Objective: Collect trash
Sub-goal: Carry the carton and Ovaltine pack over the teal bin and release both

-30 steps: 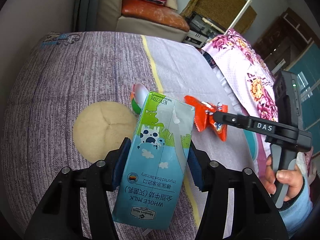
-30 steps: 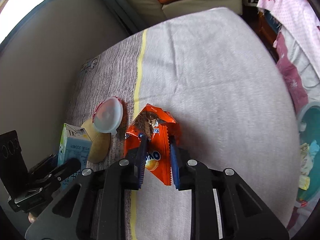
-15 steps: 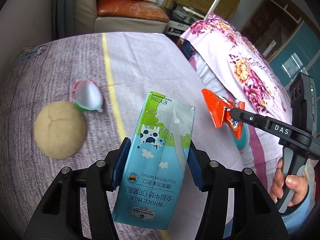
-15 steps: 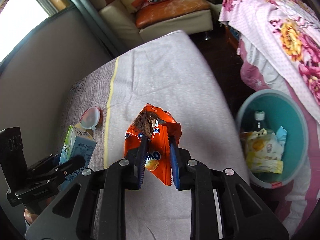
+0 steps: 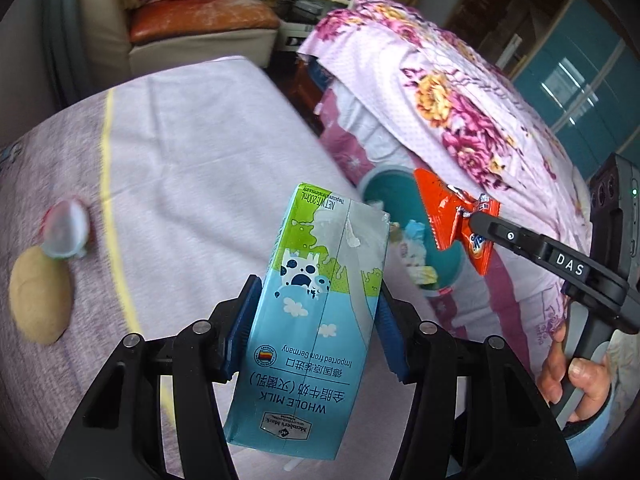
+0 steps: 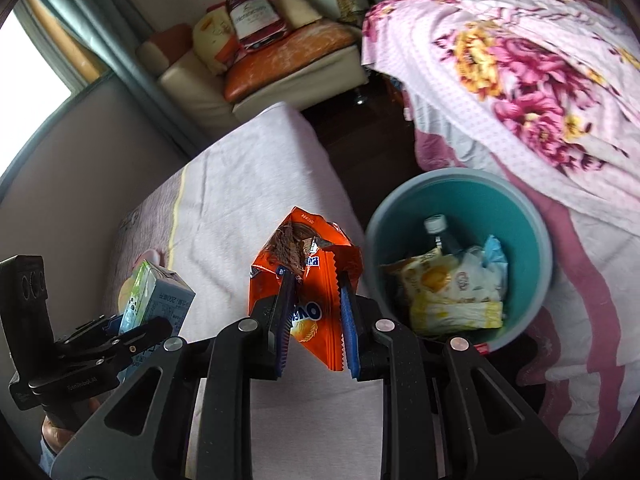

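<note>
Blue rubber pads of the left claw (image 5: 320,332) are clenched on the flanks of a milk carton (image 5: 320,312), held clear above the cloth-covered tabletop (image 5: 192,160); the right claw (image 6: 316,312) is pinched on a torn-open orange snack wrapper (image 6: 316,264), also in the air. Both pieces of trash are in transit, so the step in hand looks like the carry to the bin. From the right wrist view, the teal bin (image 6: 536,240) stands on the floor just beyond the tabletop's edge, beside a floral bedspread (image 6: 520,60), already holding a bottle and crumpled packets. The wrapper hangs near its rim, not yet over the opening; the carton is farther back. Next, each claw probably needs to come over the mouth before letting go, the wrapper first. A round bun (image 5: 40,292) and a plastic lid (image 5: 66,232) lie on the tabletop, uncollected.
</note>
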### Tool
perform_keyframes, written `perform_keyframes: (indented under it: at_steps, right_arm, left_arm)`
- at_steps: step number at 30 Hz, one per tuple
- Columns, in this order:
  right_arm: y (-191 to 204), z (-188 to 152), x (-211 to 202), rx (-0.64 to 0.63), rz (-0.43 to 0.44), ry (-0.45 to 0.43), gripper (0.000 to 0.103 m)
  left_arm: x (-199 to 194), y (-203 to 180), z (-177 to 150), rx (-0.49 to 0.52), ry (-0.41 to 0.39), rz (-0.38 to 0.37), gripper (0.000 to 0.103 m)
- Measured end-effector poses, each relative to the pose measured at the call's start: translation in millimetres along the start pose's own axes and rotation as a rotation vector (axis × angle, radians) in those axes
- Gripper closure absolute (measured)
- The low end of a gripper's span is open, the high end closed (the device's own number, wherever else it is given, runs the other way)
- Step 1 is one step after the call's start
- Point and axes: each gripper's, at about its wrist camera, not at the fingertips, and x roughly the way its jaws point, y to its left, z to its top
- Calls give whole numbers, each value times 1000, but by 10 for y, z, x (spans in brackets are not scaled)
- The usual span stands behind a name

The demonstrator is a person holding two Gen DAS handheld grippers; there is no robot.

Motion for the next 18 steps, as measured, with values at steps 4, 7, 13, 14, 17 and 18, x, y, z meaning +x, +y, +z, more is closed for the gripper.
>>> perform_keyframes:
  at_steps: [4, 7, 13, 14, 17, 18]
  right_arm:
    - [-361, 41, -140, 49, -41, -36, 81]
    - [-646, 62, -227, 94, -70, -50, 81]
    - [-1077, 88, -269, 142, -107, -53, 81]
    - [-1126, 95, -260, 146, -111, -49, 81]
    - [-1233, 121, -229, 151, -126, -41, 81]
    - [-1273, 135, -220, 153, -132, -39, 81]
  left_arm:
    - [240, -395, 169, 52, 17, -26, 47]
    - [456, -667, 282, 89, 39, -42, 47]
    - [834, -999, 428, 124, 81, -57, 47]
    - [900, -1042, 457, 125, 88, -57, 47]
    - [1010, -1101, 526, 125, 93, -59, 47]
    - [1048, -1120, 556, 122, 95, -61, 47]
